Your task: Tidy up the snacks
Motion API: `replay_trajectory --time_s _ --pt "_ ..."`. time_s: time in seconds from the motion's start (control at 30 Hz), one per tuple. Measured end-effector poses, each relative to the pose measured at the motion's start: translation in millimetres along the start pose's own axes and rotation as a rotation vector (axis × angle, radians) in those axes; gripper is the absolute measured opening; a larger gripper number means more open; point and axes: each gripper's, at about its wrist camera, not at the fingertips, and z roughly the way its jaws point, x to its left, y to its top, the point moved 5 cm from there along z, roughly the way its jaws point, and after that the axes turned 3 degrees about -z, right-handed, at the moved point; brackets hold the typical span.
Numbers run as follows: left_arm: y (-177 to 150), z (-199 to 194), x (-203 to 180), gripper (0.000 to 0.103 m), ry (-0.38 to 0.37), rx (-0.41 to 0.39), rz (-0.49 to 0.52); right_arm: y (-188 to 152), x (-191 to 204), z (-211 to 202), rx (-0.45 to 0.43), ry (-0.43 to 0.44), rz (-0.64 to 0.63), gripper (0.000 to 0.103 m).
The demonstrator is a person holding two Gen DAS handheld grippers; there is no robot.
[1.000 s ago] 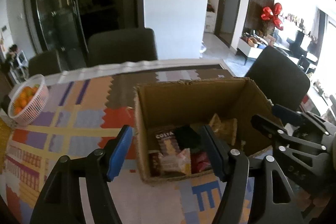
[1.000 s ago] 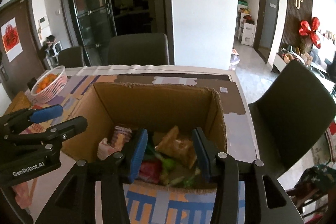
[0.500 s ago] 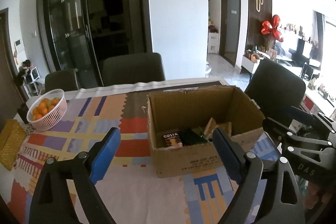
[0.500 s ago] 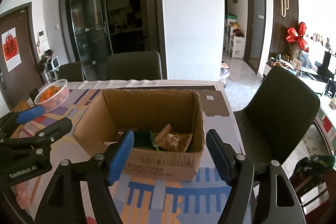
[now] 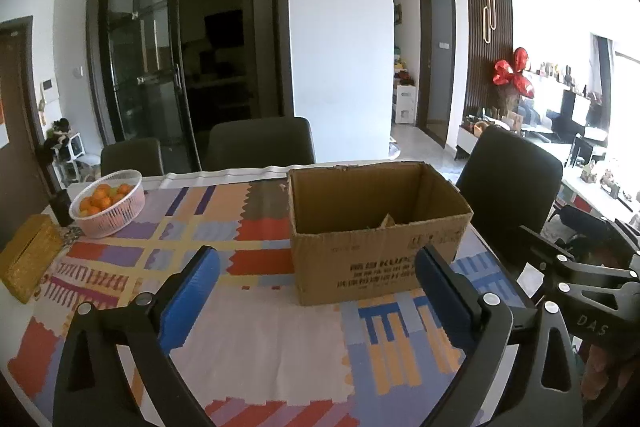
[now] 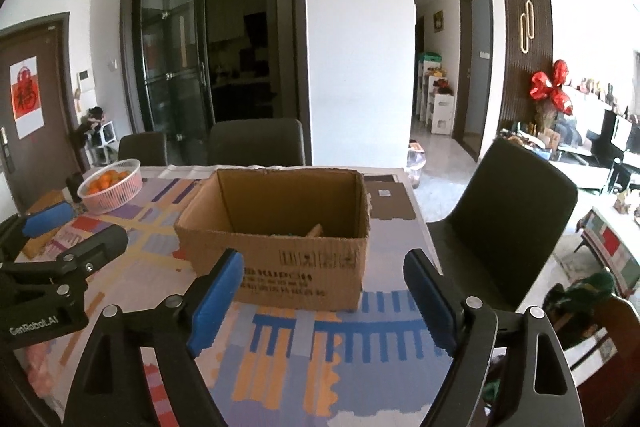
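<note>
Left wrist view shows the open brown cardboard box [image 5: 380,231] at centre on the bench [image 5: 260,339]. My left claw [image 5: 316,291] and right claw [image 6: 320,291] have just been opening, nothing between them. Box walls look light but bendable; I would grip a corner rim.

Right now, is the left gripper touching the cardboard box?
Apart. The left wrist view shows the left gripper open, with bare tablecloth between its fingertips and the cardboard box.

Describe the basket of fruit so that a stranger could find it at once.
Start at the table with the patchwork cloth and go to its far left corner, away from the cardboard box. The basket there is round, pale pink openwork, the only thing holding small orange fruit.
</note>
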Motion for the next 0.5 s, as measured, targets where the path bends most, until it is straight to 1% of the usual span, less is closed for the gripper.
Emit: replay_trajectory --time_s 0.1,0.37,0.5 --pt "-5 -13 -1 0.103 0.003 -0.018 0.004 -5 3 -13 -0.012 -0.006 -0.01 0.084" --pt "-21 -44 -2 0.103 -0.006 -0.031 0.0 -20 10 -47 -0.042 0.005 -0.022 0.087" --pt "-27 -57 -5 0.103 -0.002 -0.045 0.009 -25 12 -57 -0.05 0.003 -0.022 0.087"
